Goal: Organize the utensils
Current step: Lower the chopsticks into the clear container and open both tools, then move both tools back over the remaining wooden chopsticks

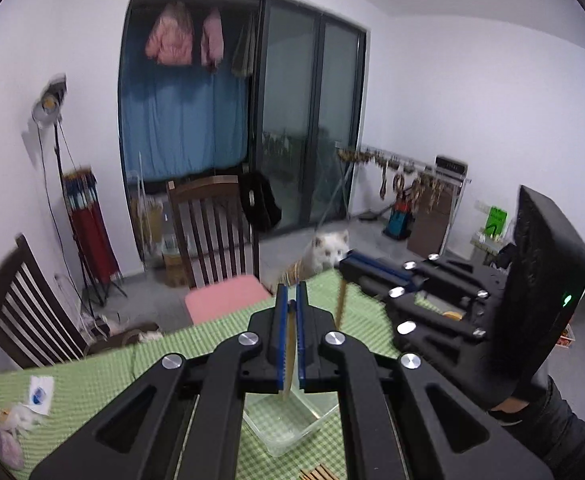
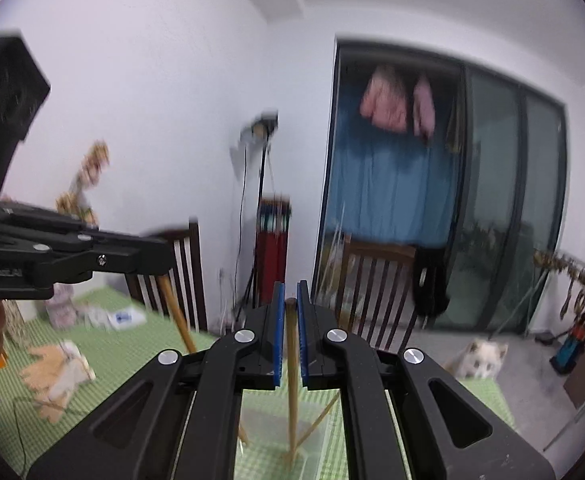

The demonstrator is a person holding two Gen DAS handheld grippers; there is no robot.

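Observation:
My left gripper (image 1: 291, 294) is shut on a wooden chopstick (image 1: 289, 360) that hangs down into a clear plastic box (image 1: 292, 428) on the green checked tablecloth (image 1: 92, 384). My right gripper (image 2: 291, 292) is shut on another wooden chopstick (image 2: 291, 380), its lower end inside the same clear box (image 2: 316, 436). In the left wrist view the right gripper (image 1: 346, 265) comes in from the right with its chopstick (image 1: 340, 300) hanging below. In the right wrist view the left gripper (image 2: 164, 256) comes in from the left with its chopstick (image 2: 178, 316) slanting down.
More wooden chopsticks (image 1: 320, 472) lie on the cloth at the near edge. Dark wooden chairs (image 1: 212, 232) stand at the table's far side. A white cat (image 1: 328, 254) looks over the far table edge. Paper and clutter (image 2: 60, 372) lie on the left of the table.

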